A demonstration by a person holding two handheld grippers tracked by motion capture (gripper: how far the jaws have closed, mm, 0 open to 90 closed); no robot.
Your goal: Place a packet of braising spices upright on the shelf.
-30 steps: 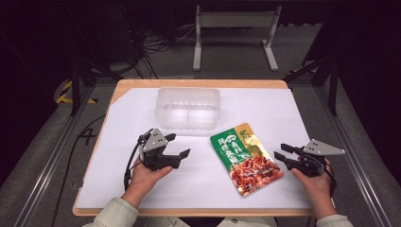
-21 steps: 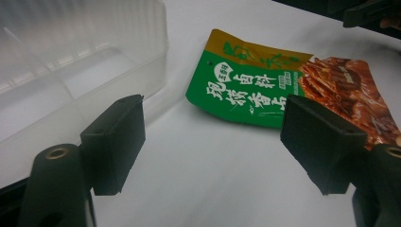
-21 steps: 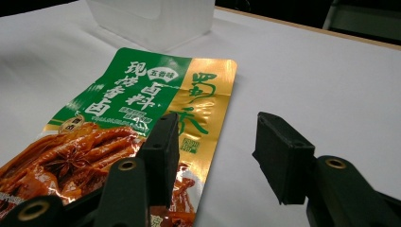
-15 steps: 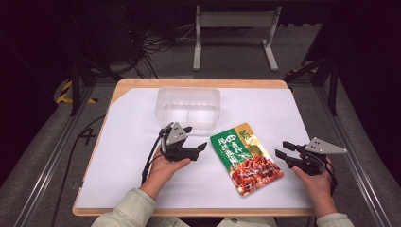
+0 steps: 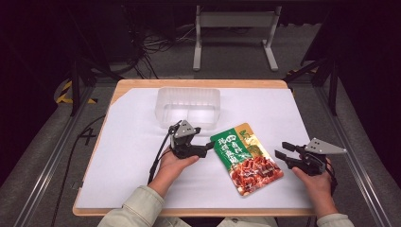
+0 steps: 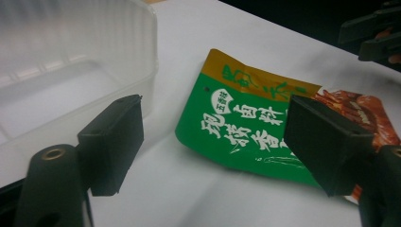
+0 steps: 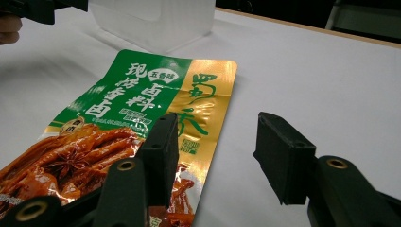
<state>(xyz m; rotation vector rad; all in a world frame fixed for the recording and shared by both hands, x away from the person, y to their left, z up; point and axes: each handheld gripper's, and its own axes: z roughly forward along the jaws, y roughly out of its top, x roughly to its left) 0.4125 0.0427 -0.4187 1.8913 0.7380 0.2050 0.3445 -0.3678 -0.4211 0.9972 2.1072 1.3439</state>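
Both grippers flank pouch, neither grips

Table (image 5: 132, 137) carries a white sheet that covers nearly all of it, a plain flat base so flat packaging can slide and be picked at an edge. On the far middle of the sheet sits the tub (image 5: 188, 108), clear plastic, open top, a divider visible inside; my guess is it waits as the drop spot, set within easy reach of both hands.

Pouch (image 5: 247, 157) lies flat, print up, on the sheet right of centre, just near of the tub's right corner, not touching it. It lies slanted, green end toward the tub and red end toward the person, so a long edge faces each hand.

Left gripper (image 5: 204, 150) is just beside the pouch's green end, jaws wide apart with nothing in them; in the left gripper view that corner curls up off the sheet between the jaws, likely the easiest place to bite. It holds low and level, aimed across at the edge.

Right gripper (image 5: 282, 151) sits near the pouch's red end, slightly apart from it, jaws also wide and empty; the right gripper view shows the gold edge of the pouch (image 7: 208, 94) ahead of its jaws, so it seems parked ready to help
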